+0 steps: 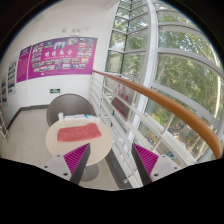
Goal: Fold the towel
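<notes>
Just towel (77, 132) beyond parted fingers (78, 154)

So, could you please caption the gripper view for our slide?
Open tongs hover short of a red towel lying flat on a round white table.

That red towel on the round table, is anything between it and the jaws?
Nothing visible stands in the way. The towel lies flat on the round table, just ahead of the open gripper, with only bare tabletop between. A chair stands beyond the table.
</notes>
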`<state>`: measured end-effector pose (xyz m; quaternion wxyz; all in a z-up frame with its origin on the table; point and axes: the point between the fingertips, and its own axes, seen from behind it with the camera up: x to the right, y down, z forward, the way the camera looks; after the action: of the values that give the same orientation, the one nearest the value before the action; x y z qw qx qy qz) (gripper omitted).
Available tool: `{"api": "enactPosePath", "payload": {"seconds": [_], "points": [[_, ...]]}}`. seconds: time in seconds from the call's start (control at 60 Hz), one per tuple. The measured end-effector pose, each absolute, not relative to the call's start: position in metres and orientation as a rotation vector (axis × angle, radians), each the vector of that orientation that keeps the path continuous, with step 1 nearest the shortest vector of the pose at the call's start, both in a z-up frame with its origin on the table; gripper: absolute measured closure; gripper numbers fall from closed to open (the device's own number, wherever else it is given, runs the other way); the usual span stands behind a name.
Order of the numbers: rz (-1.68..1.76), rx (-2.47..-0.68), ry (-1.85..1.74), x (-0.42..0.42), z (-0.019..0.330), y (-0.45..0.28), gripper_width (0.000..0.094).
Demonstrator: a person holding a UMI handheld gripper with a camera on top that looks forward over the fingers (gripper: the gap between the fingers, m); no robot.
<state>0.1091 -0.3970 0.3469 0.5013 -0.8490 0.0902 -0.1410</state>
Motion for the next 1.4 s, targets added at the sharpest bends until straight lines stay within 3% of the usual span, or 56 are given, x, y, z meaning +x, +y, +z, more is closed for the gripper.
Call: {"api": "enactPosePath", "payload": {"seconds": [0.3,0.55,0.667,0.967,1.217,1.333,1.4], "points": [[-0.333,-2.14,0.223,0.114,0.307,-0.4,0.0081],[-0.172,-2.233,0.11,0.014,0.215,-0.371,0.0082],[-0.083,-2.231,0.018,-0.041,0.188,-0.322,0.008],[-0.002,-2.183,-0.112,-0.149,0.105,-0.1,0.0079],[-0.079,-2.274,-0.16,-0.162,0.016,0.018,0.0085],[-0.094,-2.346,-0.148,-0.157,-0.017,0.034,0.0208],[-0.074,-2.331,-0.146,-0.158,-0.017,0.039,0.0316]]}}
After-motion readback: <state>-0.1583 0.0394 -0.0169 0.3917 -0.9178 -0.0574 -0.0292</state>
